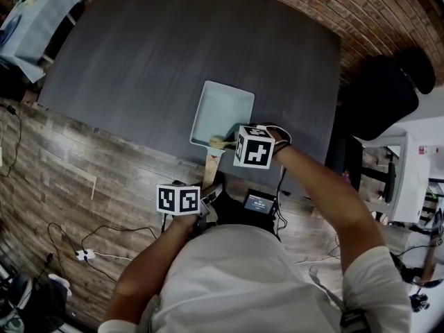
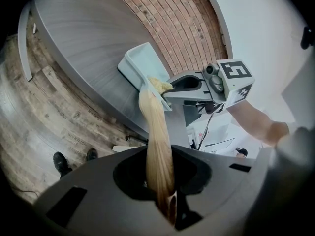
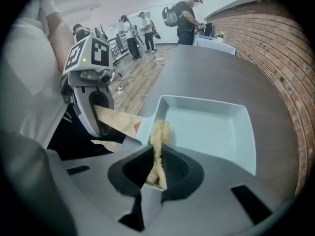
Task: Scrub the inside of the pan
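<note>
Our left hand-held gripper (image 2: 166, 200) clamps the wooden handle (image 2: 155, 132) of the pale pan (image 3: 211, 127). Our right hand-held gripper (image 3: 155, 173) pinches a yellow scrubber (image 3: 160, 132) at its near inside corner. We see the pan near the front edge of the dark bench (image 1: 173, 68).

- Pan (image 3: 211, 127): pale blue-green, smooth, matt; enamel or plastic, cannot tell which.
- Handle (image 2: 157, 146): light wood, smooth, fine grain; at the pan's 6 o'clock in the head view.
- Scrubber (image 3: 160, 132): coarse yellow fibre, rough and tangled.
- Desk (image 1: 173, 61): dark grey, matt, faintly streaked.
- Floor (image 1: 76, 179): weathered wood-look planks, at 8 o'clock.
- Wall (image 1: 326, 5): rough red brick, at 1 o'clock.
- Left claw (image 2: 167, 200), right claw (image 3: 155, 173): smooth grey matt plastic.
</note>
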A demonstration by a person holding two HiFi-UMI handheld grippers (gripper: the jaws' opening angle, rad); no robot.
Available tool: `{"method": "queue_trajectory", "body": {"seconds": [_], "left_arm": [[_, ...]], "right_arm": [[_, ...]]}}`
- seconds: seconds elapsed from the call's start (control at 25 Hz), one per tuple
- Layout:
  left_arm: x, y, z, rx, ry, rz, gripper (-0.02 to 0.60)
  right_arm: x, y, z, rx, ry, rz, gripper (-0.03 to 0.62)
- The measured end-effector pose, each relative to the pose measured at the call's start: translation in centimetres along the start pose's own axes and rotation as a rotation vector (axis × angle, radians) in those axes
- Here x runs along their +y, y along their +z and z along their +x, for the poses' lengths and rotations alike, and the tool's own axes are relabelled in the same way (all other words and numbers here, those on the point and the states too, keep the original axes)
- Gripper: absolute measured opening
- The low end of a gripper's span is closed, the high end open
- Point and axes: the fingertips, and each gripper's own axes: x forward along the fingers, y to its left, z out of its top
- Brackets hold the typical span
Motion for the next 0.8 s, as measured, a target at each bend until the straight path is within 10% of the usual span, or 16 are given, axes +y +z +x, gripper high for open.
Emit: {"method": "queue_trajectory", "body": {"seconds": [0.8], "left_arm": [[-0.4, -0.5, 0.2, 0.04, -0.007, 0.026, 0.063]], "right_arm": [[-15.4, 3.0, -3.3, 0.136, -0.579, -0.128, 0.049]]}}
